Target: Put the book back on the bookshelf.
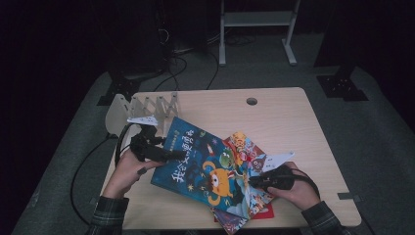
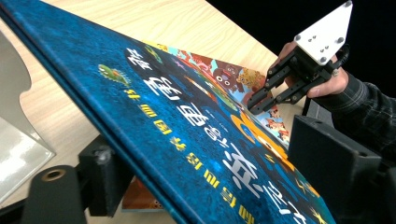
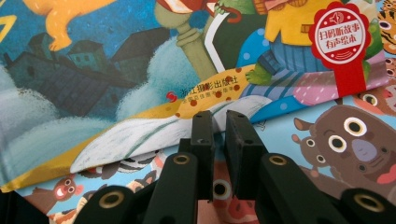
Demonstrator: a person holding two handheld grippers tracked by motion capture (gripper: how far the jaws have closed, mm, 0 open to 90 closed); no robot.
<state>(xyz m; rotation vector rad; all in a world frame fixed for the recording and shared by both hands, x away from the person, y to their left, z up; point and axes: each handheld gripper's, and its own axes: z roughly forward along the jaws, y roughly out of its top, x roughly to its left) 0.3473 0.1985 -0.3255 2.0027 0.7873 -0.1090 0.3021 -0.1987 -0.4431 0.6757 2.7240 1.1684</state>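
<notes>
we find the blue picture book (image 1: 200,164) lying on top of a small pile of other picture books (image 1: 244,147) near the front of the desk (image 1: 284,112), its left edge raised off the pile. the left tool (image 1: 157,152) is clamped on that left edge, one jaw above the cover and one below, as the left gripper view confirms (image 2: 196,140). the right tool (image 1: 255,181) sits at the book's right edge, jaws nearly together; we cannot tell whether they pinch anything. we judge the book a stiff hardcover, moderately heavy, with a glossy, somewhat slippery face. it should be held at the edges, deep in the jaws. a white rack (image 1: 147,105) stands behind.
</notes>
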